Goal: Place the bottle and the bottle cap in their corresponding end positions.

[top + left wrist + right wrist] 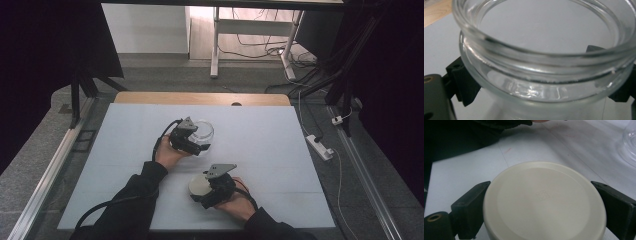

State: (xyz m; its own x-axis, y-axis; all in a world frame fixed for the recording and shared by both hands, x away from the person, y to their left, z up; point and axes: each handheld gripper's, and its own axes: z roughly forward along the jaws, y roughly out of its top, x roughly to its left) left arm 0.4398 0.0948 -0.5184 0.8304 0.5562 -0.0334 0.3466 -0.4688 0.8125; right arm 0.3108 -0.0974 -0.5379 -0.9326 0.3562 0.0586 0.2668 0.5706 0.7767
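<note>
Nearest the person, the right gripper (206,192) has its two black jaws closed on a round cream lid (544,205), one jaw pressed to each side of the rim. In the high view the lid (199,186) sits low over the white table (280,150), just ahead of the right hand (239,202); I cannot tell whether it touches the surface. It looks light and stiff, probably plastic, with a smooth edge — a grip across the widest part of the rim, as here, seems the safest against it squirting out.

Farther off, the left gripper (192,145) holds a clear glass jar (544,50). Its jaws stand on either side of the jar just below the threaded neck, and seem closed against the glass. The jar's mouth is open and nothing shows inside. The jar (204,131) lies just beyond the left fingers. Glass is heavy for its size, hard, slick and breakable — the narrowing under the rim gives the jaws a shoulder to catch on.
</note>
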